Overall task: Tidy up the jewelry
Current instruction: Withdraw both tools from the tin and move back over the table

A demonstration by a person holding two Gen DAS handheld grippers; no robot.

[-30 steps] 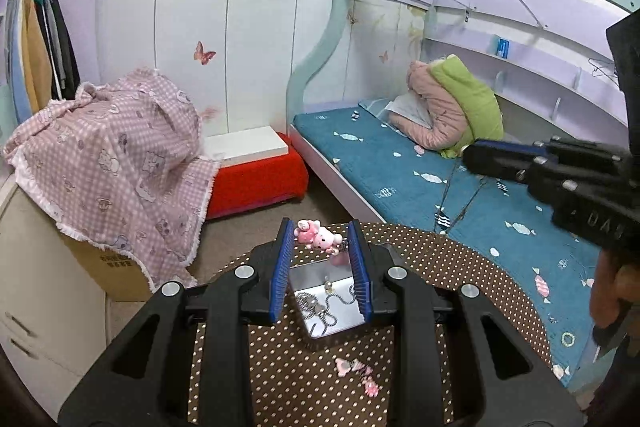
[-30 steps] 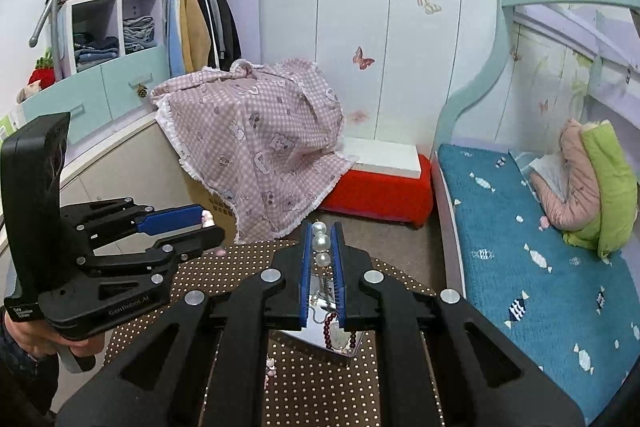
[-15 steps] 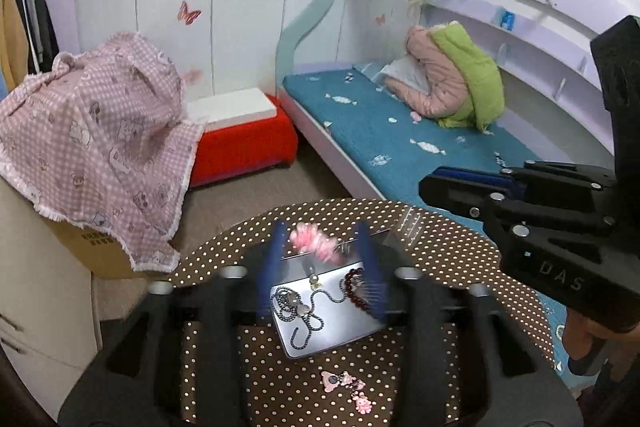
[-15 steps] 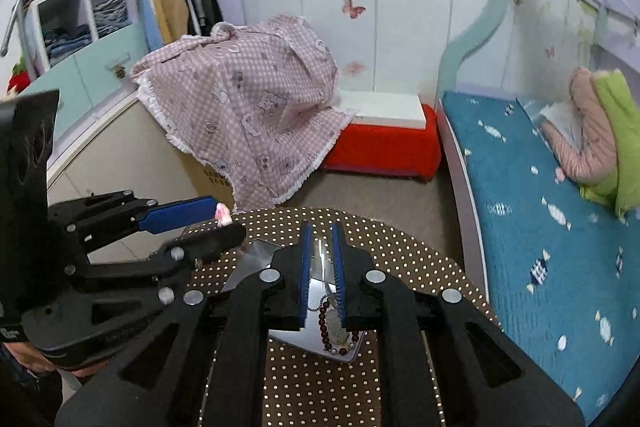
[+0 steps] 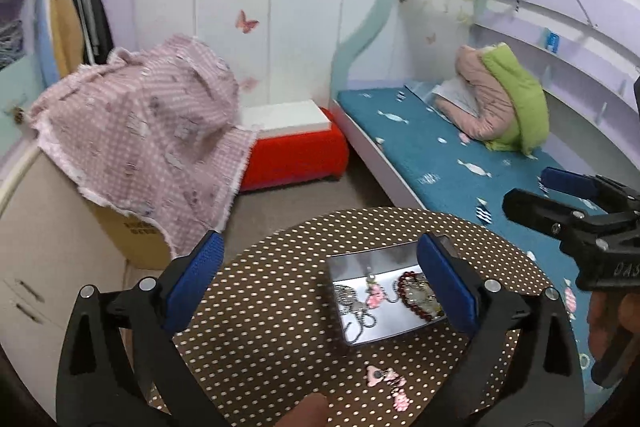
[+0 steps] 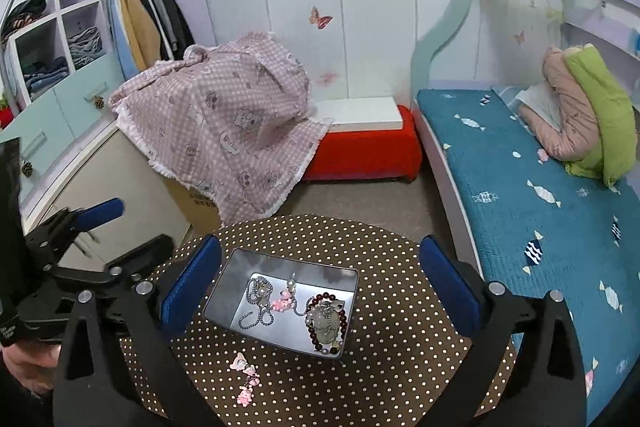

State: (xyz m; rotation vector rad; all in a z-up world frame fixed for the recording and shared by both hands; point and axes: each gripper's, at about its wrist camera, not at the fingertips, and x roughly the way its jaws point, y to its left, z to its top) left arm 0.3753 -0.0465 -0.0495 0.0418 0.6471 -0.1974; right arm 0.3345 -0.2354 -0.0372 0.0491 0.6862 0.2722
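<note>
A silver metal tin (image 6: 248, 267) stands on the round brown polka-dot table (image 6: 400, 307). It holds a silver chain (image 6: 256, 301), a pink bear charm (image 6: 282, 303) and a dark red bead bracelet (image 6: 326, 323). The tin (image 5: 348, 261) also shows in the left wrist view. A pink bear hair clip (image 6: 245, 379) lies on the table in front of the tin; it also shows in the left wrist view (image 5: 390, 383). My left gripper (image 5: 320, 283) is open and empty above the table. My right gripper (image 6: 320, 287) is open and empty above the tin.
A bed with a blue cover (image 6: 540, 195) runs along the right. A red bench (image 6: 360, 151) and a box under a pink checked cloth (image 6: 224, 123) stand beyond the table. A cabinet (image 6: 120, 183) is at the left.
Both grippers opened. The left let go of the pink bear charm and the right let go of the beaded piece; both now lie in the tin. Both grippers drew back.
</note>
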